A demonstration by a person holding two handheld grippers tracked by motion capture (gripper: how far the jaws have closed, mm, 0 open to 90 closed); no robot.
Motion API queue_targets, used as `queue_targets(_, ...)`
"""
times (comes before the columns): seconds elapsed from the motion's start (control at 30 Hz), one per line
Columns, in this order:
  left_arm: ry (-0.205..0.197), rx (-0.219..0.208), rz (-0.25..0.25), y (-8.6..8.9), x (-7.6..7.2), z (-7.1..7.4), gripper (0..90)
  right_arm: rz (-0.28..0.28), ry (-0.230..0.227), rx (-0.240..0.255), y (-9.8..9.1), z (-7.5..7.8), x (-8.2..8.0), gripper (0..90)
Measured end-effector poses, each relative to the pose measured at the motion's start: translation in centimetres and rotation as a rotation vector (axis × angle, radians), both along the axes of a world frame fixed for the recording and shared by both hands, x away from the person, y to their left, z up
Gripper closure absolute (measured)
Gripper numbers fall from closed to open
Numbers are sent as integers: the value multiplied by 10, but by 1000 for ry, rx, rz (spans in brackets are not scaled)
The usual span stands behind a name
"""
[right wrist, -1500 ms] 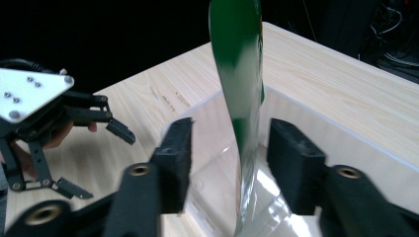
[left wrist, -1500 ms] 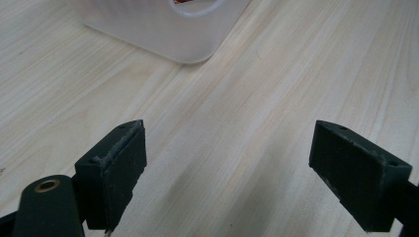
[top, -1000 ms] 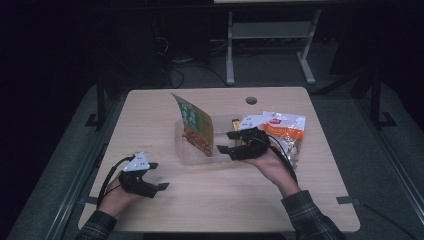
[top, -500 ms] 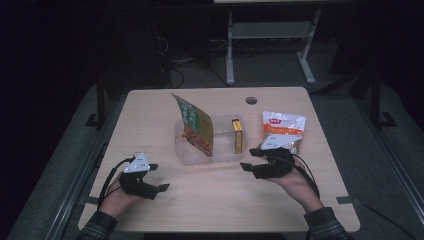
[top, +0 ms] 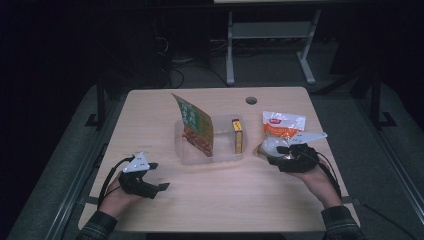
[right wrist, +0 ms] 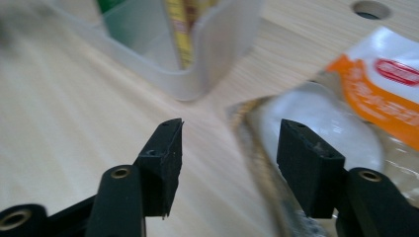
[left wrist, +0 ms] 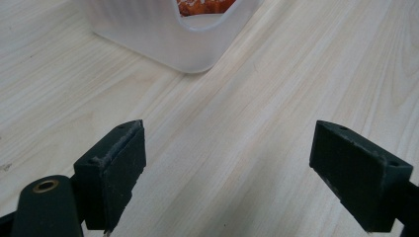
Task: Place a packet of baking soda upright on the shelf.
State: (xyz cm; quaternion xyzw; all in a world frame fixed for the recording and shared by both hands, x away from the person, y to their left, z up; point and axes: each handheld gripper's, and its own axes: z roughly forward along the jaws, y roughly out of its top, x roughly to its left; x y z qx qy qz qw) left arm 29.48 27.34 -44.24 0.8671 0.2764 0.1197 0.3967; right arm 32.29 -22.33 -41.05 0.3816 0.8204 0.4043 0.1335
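A clear plastic bin (top: 200, 154) stands mid-table with a green and orange packet (top: 196, 125) upright in it and a yellow box (top: 238, 136) on edge at its right end. An orange and white bag (top: 282, 125) lies to its right. My right gripper (top: 272, 150) is low at the bag's near-left corner; in the right gripper view the right gripper (right wrist: 232, 138) is open, its jaws have just been closing a little, and the bag (right wrist: 356, 108) edge lies by the right-hand jaw, unpressed. My left gripper (top: 159, 176) rests open at the near left, nothing between the jaws of the left gripper (left wrist: 227, 182).
The bin's corner (left wrist: 163, 34) is just ahead of the left gripper, and another bin corner (right wrist: 217, 49) is ahead of the right one. A cable hole (top: 251, 100) is in the tabletop behind the bag. Bare wood runs along the table's near edge (top: 225, 200).
My right gripper has drawn away from the bin, moving right, nearer and lower to the bag's corner. The yellow box now shows in the bin. The left gripper has kept still.
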Motion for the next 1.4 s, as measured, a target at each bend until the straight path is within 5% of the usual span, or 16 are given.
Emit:
queue_targets(0.1,1,-1,-3,0,0,0,137,-39,12,1,-9,-2,8,506)
queue_targets(0.37,9,6,-6,-2,0,-1,138,-105,14,-63,-20,-6,38,886)
queue_targets(0.6,14,9,-8,-3,2,-2,138,-104,44,-133,-29,-18,59,898)
queue_targets(0.77,19,9,-11,-3,2,-3,138,-82,63,-153,-27,-24,60,898)
queue_targets(1.0,7,15,-19,-3,1,-2,138,-51,45,-242,-16,-29,59,899)
queue_targets(1.4,10,12,-19,-3,1,-2,138,6,76,-239,-15,-28,50,900)
